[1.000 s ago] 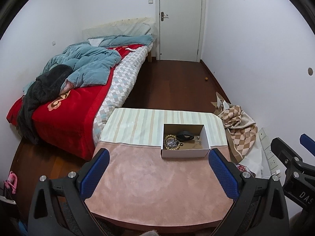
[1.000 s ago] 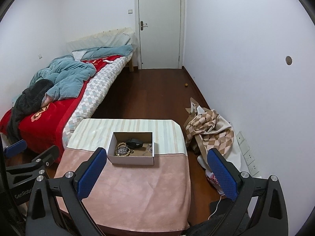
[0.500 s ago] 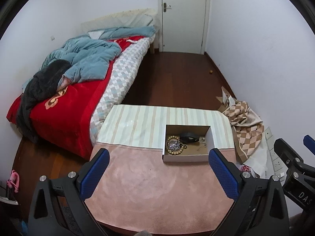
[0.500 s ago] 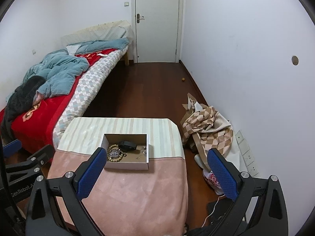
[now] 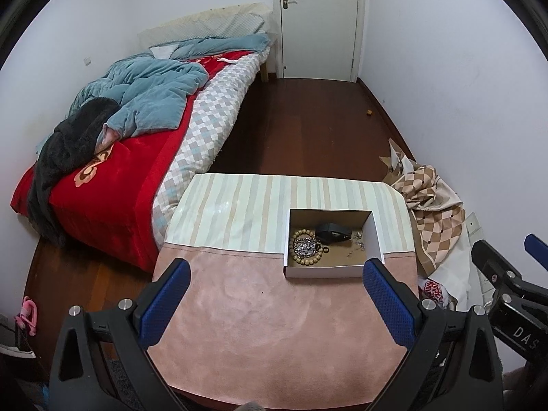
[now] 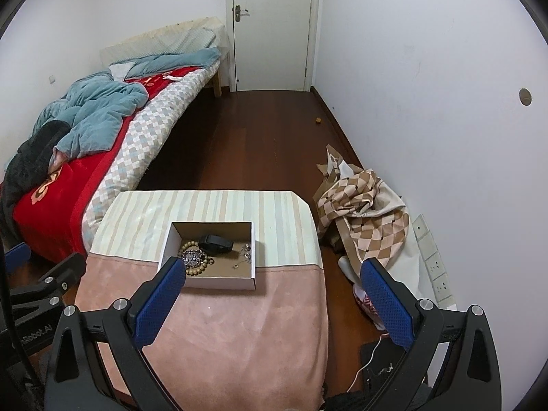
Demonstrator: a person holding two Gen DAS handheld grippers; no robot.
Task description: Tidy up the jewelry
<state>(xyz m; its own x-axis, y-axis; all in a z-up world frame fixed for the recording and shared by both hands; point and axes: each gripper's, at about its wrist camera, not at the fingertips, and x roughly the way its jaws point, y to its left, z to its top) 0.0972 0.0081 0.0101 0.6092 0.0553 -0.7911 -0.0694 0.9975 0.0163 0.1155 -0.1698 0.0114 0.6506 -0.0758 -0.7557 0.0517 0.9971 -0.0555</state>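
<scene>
Box [image 5: 330,271] near the table's [image 5: 274,325] right edge, holding beads [image 5: 306,248], a dark case [image 5: 333,233] and small trinkets [image 5: 358,239]. Left gripper [image 5: 274,299] and right gripper [image 6: 270,294]: fingers [image 5: 164,303] apart, holding nothing, above the near edge.

"DAS" shows in white on the right gripper [image 5: 513,311], cut off at the frame edge. On the left gripper [image 6: 37,291], faint lettering reads "Robot.AI", its start too dim to read.
</scene>
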